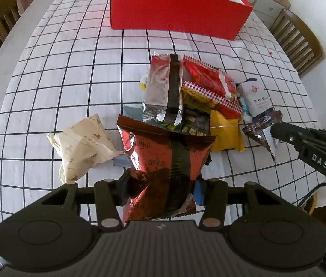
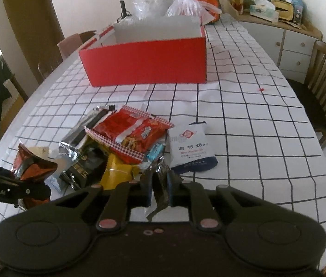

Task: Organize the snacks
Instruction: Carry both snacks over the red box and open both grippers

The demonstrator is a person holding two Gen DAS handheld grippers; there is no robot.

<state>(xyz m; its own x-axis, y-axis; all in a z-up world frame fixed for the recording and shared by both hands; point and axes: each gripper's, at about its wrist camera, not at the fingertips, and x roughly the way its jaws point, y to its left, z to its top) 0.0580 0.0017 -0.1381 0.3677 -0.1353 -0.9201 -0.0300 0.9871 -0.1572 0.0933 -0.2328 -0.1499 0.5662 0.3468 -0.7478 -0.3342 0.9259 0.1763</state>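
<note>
Snacks: a heap of packets [image 1: 193,97] lay near the middle of the table, on the grid-checked cloth [image 1: 59,80], nearer the person than the red box [image 1: 176,13].
Red box: stood open toward the far edge of the table; its inside floor was hidden by the near wall in both views.
Left gripper [image 1: 160,191]: fingers closed on the red Oreo bag [image 1: 163,161], pinching its lower part; the bag's bottom edge was cut off behind the gripper body.
Right gripper [image 2: 159,190]: fingers nearly together, clamping a dark foil packet [image 2: 158,184] at the near side of the heap; its print was too crumpled to read.
Cream wrapper [image 1: 82,145]: lay crumpled just left of the Oreo bag.
White-and-navy packet [image 2: 191,147]: lay flat at the right side of the heap.
Lower packets: a yellow packet [image 1: 226,133] and a silver packet [image 1: 163,87] overlapped others, whose labels were mostly hidden.
</note>
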